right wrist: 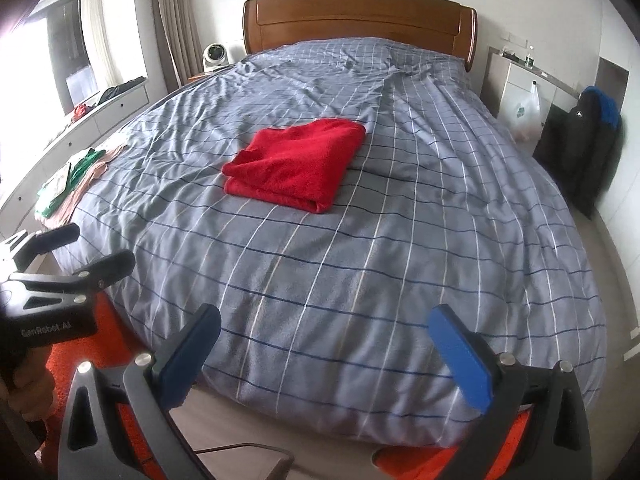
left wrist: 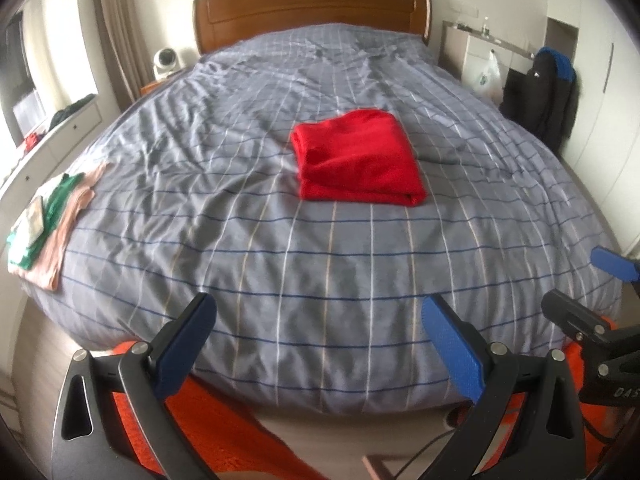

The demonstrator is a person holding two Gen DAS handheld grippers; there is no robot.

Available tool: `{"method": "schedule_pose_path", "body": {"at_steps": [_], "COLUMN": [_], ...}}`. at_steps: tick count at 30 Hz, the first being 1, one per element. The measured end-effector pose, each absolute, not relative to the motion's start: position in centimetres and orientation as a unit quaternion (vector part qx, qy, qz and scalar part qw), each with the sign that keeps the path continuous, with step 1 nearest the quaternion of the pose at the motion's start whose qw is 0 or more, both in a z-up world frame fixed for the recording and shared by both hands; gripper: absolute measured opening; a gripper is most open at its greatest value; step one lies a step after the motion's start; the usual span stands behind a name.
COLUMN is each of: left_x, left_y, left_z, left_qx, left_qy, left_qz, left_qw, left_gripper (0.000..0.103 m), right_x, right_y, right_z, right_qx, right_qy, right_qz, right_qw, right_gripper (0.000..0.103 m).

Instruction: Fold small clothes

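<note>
Red folded garment (left wrist: 358, 158) lies on the middle of the bed (left wrist: 280, 264), on the grey-blue checked duvet cover (right wrist: 400, 240). It is folded into a thick rectangle, and its folded edge faces the foot of the bed. At the left edge of the bed there is a small stack of folded clothes (left wrist: 44, 220): a pink piece at the bottom, a green one on it and a pale one on top. This stack is well apart from the red garment.

Both claws are held above the foot end of the bed, away from the clothes. The left claw (left wrist: 320, 344) has its fingers wide apart and holds nothing. The right claw (right wrist: 326, 354) also stands apart and is empty. A wooden headboard (right wrist: 360, 16) is at the far end, and a small white fan (right wrist: 215, 56) stands beside it.
</note>
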State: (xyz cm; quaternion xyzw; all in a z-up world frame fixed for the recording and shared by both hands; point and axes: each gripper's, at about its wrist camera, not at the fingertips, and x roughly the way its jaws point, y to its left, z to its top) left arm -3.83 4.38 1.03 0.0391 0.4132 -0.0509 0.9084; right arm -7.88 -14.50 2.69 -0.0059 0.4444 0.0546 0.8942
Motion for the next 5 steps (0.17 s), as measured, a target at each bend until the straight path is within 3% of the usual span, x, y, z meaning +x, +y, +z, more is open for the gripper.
{"method": "schedule_pose_path", "body": {"at_steps": [5], "left_x": [-4.29], "left_y": [4.23], "left_z": [1.54], "left_qx": [0.045], "left_qy": [0.395], "left_qz": [-0.045], "left_qw": [0.916], "left_gripper": [0.103], "right_x": [-7.76], "right_y": [-14.44], "right_z": [2.97], "right_qx": [-0.002], "right_qy": [0.438], "right_qz": [0.054], "right_qw": [0.897], "right_gripper": [0.102]}}
